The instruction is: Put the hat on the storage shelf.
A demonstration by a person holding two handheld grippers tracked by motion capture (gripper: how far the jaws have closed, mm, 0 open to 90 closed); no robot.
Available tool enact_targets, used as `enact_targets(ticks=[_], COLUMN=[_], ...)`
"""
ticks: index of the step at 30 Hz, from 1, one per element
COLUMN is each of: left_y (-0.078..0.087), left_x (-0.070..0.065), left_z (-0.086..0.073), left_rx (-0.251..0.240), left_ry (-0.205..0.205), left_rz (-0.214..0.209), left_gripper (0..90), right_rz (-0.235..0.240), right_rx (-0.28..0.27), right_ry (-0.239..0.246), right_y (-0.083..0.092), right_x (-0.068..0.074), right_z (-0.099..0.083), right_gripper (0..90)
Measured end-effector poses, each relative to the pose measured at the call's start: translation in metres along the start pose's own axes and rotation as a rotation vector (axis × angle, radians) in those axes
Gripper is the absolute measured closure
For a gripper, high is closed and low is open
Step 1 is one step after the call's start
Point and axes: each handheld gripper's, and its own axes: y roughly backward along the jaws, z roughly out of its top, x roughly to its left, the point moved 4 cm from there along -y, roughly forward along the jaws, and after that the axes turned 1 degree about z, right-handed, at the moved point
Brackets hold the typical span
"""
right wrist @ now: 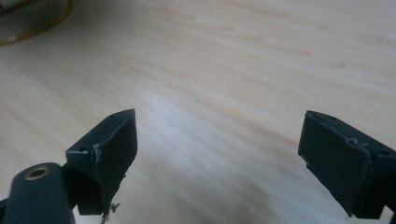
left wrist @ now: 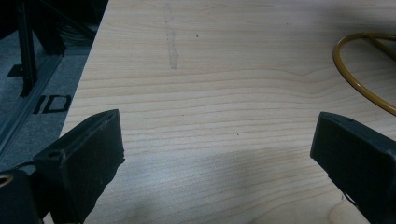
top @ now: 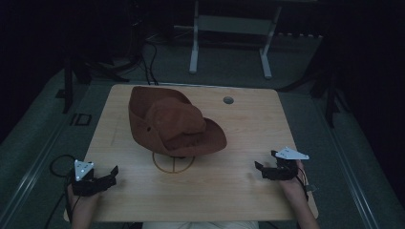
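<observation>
- hat [top: 174, 125]: a brown, wide-brimmed hat of soft, matte cloth, standing at the middle of the worktop [top: 224, 191], somewhat towards its far left part. its crown is dented and slumps to one side; the brim curls upward at the far left and spreads flat towards the near right. a small dark eyelet shows on the side of the crown.
- ring stand [top: 173, 163]: a thin yellow ring with crossing spokes lies flat on the worktop, partly under the near edge of the brim; a dark stub rises from its centre to the hat's underside. an arc of the same ring appears at the right edge of the left tongs view [left wrist: 359, 84] and, blurred, at the top left corner of the right tongs view [right wrist: 35, 21].
- left tongs [top: 107, 175]: held low at the near left corner of the worktop, well apart from the hat; released, jaws spread wide with bare wood between them [left wrist: 217, 154].
- right tongs [top: 265, 163]: held near the right edge of the worktop, pointing inward, well apart from the hat; likewise released, with bare wood between the jaws [right wrist: 219, 149].
- worktop: pale wood grain, rounded corners, with a small round grey grommet [top: 228, 100] near the far edge.
</observation>
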Motion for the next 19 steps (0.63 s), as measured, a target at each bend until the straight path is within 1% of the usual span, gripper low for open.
enact_targets(ticks=[1, 3, 7, 8, 9, 10, 11, 13, 15, 19], left_y=[0.0, 0.0, 0.0, 0.0, 0.0, 0.001, 0.0, 0.0, 0.0, 0.0], left_x=[0.0, 0.0, 0.0, 0.0, 0.0, -0.001, -0.001, -0.001, -0.001, -0.001], left_z=[0.0, 0.0, 0.0, 0.0, 0.0, 0.0, 0.0, 0.0, 0.0, 0.0], left_rx=[0.001, 0.0, -0.001, -0.002, -0.003, -0.003, -0.003, -0.002, 0.002, -0.002], left_ry=[0.0, 0.001, 0.0, -0.002, -0.002, -0.003, -0.005, -0.008, -0.009, -0.006], left_rz=[0.0, 0.001, 0.005, 0.006, 0.008, 0.008, 0.008, 0.009, 0.008, 0.007], left_gripper=[3.3, 3.4, 3.4, 3.4, 3.4, 3.4, 3.3, 3.4, 3.4, 3.4], right_rz=[-0.003, -0.02, -0.02, -0.032, -0.039, -0.038, -0.049, -0.066, -0.078, -0.085], right_rx=[0.003, 0.003, 0.001, -0.011, -0.015, -0.021, -0.034, -0.047, -0.041, -0.041], right_ry=[-0.007, -0.004, -0.016, -0.009, -0.012, -0.024, -0.035, -0.031, -0.032, -0.036], right_y=[0.005, 0.008, 0.013, 0.014, 0.015, 0.016, 0.018, 0.019, 0.019, 0.019], right_x=[0.002, 0.002, 0.0, -0.002, -0.004, -0.006, -0.009, -0.012, -0.015, -0.016], right_z=[-0.004, -0.006, -0.013, -0.014, -0.015, -0.015, -0.015, -0.015, -0.017, -0.018], right_gripper=[11.7, 11.6, 11.6, 11.7, 11.6, 11.6, 11.7, 11.7, 11.7, 11.7])
